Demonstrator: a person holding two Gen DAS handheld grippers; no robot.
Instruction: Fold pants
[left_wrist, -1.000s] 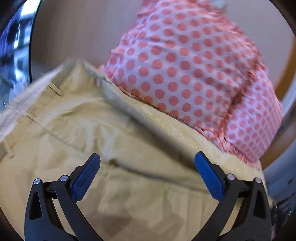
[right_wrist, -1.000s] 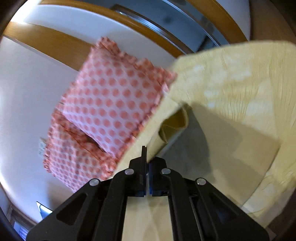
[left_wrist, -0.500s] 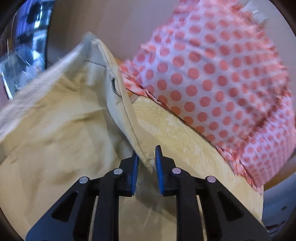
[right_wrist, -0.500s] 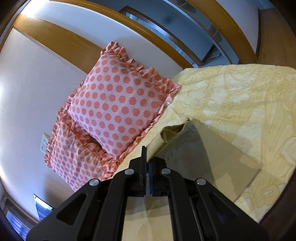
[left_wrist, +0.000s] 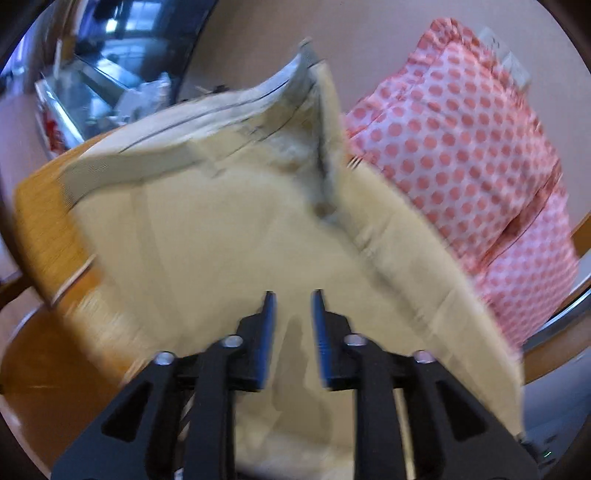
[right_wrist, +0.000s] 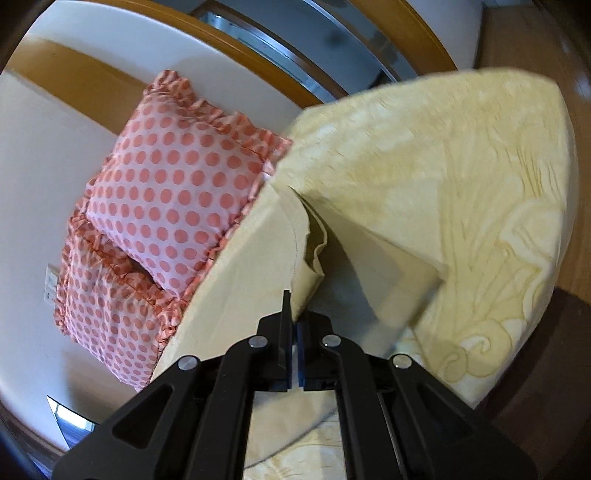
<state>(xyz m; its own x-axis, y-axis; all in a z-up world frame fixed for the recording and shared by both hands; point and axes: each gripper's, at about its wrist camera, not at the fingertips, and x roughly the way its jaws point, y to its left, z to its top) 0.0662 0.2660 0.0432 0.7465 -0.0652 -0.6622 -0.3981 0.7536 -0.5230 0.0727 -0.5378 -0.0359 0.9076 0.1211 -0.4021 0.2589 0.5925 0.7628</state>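
Beige pants are lifted in front of me; the waistband stands up at the top of the left wrist view, blurred by motion. My left gripper is shut on the pants fabric, with a narrow gap between the blue pads. In the right wrist view the pants hang from my right gripper, which is shut on a fabric edge; a folded leg part lies on the bed below.
A yellow patterned bedspread covers the bed. Two pink polka-dot pillows lean at the headboard. Wooden bed frame and wood floor surround the bed.
My left gripper went from wide open to shut on the pants and lifted the waistband up. The right gripper stayed shut and raised its edge, tilting the view.
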